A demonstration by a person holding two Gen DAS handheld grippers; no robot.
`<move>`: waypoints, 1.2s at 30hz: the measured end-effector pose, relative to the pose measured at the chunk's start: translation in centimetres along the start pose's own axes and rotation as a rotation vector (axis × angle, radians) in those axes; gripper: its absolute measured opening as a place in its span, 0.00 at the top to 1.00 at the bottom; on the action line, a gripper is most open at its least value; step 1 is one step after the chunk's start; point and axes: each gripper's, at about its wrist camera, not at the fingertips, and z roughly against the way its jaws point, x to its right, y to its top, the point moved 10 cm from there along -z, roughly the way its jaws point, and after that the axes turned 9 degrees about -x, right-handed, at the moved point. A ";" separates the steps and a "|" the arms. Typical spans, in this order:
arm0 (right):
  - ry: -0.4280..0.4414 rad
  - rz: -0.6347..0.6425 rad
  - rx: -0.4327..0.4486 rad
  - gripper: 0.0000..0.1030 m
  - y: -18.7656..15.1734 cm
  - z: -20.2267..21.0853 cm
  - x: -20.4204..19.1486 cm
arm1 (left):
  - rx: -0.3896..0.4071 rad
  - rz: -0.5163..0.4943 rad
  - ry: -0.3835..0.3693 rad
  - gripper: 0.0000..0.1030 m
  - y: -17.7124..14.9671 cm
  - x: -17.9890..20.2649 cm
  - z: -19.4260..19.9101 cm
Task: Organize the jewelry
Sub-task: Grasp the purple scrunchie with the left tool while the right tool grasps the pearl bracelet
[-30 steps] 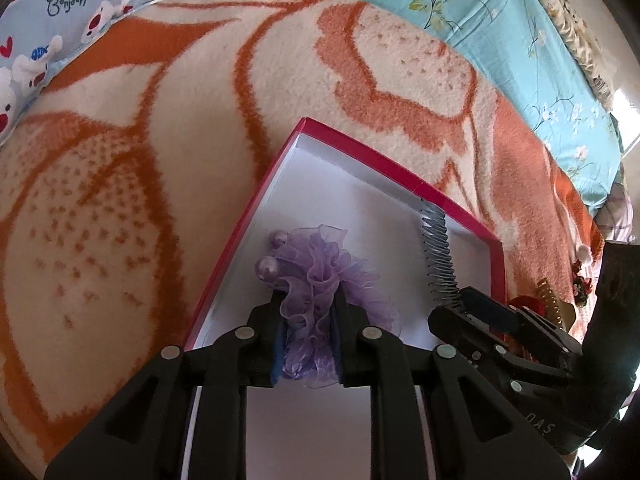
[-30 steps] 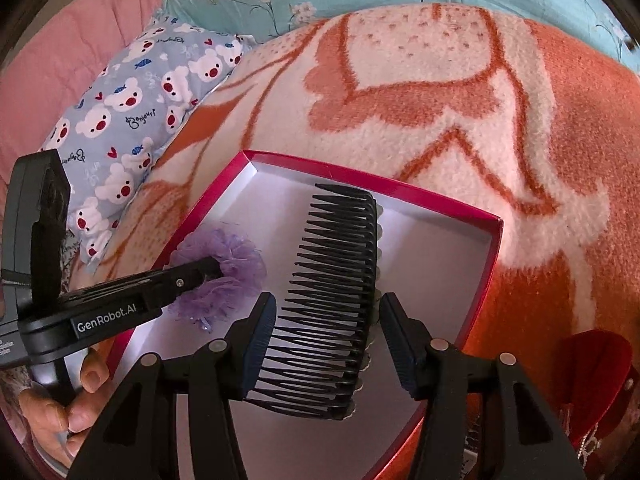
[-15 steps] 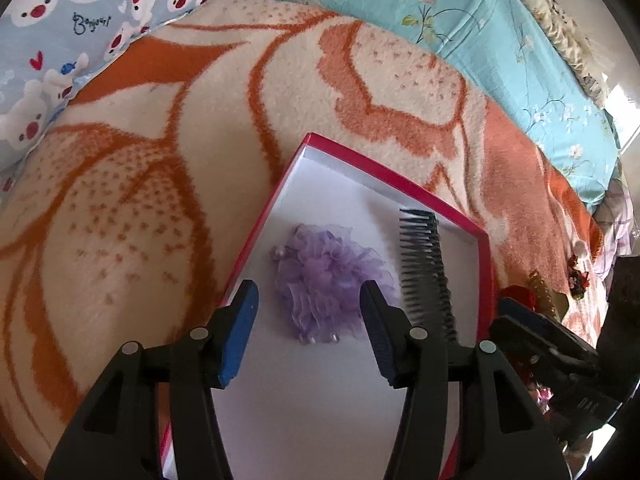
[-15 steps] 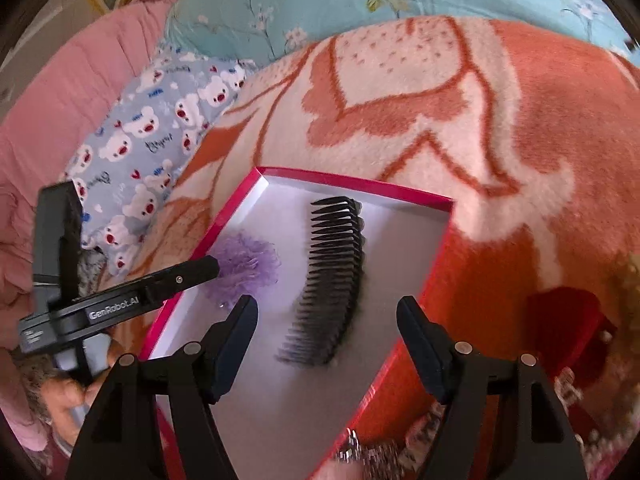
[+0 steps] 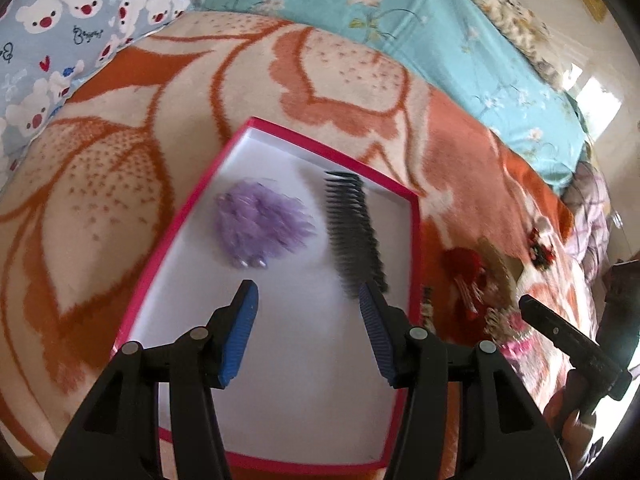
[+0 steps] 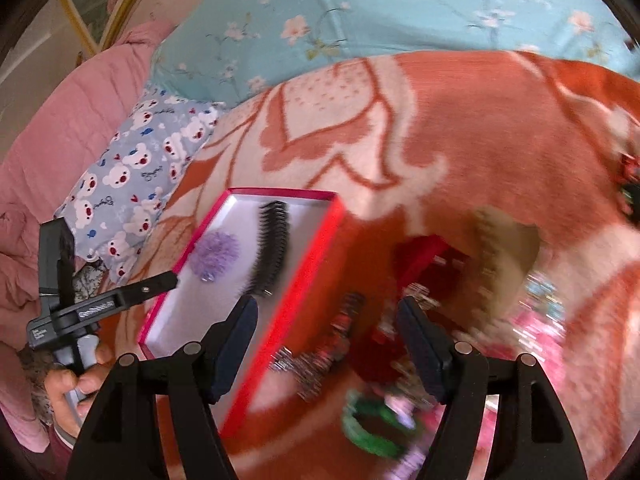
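Note:
A red-rimmed box (image 5: pixel 416 240) with a white floor lies on the orange and cream blanket. In it lie a purple ruffled hair tie (image 5: pixel 260 226) and a black hair comb (image 5: pixel 354 232), side by side; both also show in the right wrist view, the hair tie (image 6: pixel 214 254) left of the comb (image 6: pixel 272 248). My left gripper (image 5: pixel 308 334) is open and empty, pulled back above the box floor. My right gripper (image 6: pixel 326 346) is open and empty, above a blurred heap of jewelry (image 6: pixel 376 352) right of the box (image 6: pixel 304 280).
The heap (image 5: pixel 484 296) holds red, pink and metallic pieces and a green band (image 6: pixel 374 428). A bear-print pillow (image 5: pixel 60 28) and a turquoise floral sheet (image 5: pixel 400 20) lie beyond the blanket. A pink quilt (image 6: pixel 60 132) lies at the far left.
My left gripper let go of the purple hair tie and drew back. My right gripper released the black comb in the box and swung right over the heap.

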 end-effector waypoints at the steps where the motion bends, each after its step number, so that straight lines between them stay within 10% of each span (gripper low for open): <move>1: -0.005 -0.011 0.004 0.28 -0.3 0.4 0.6 | -0.001 -0.005 -0.004 0.50 -0.2 0.4 0.1; 21: -0.100 -0.142 0.053 0.30 -4.9 5.6 9.7 | -0.075 -0.147 -0.118 0.50 -6.7 10.9 0.1; 36: -0.085 -0.119 0.019 0.68 -3.4 2.6 9.4 | -0.188 -0.299 -0.183 0.50 -11.3 19.1 -3.3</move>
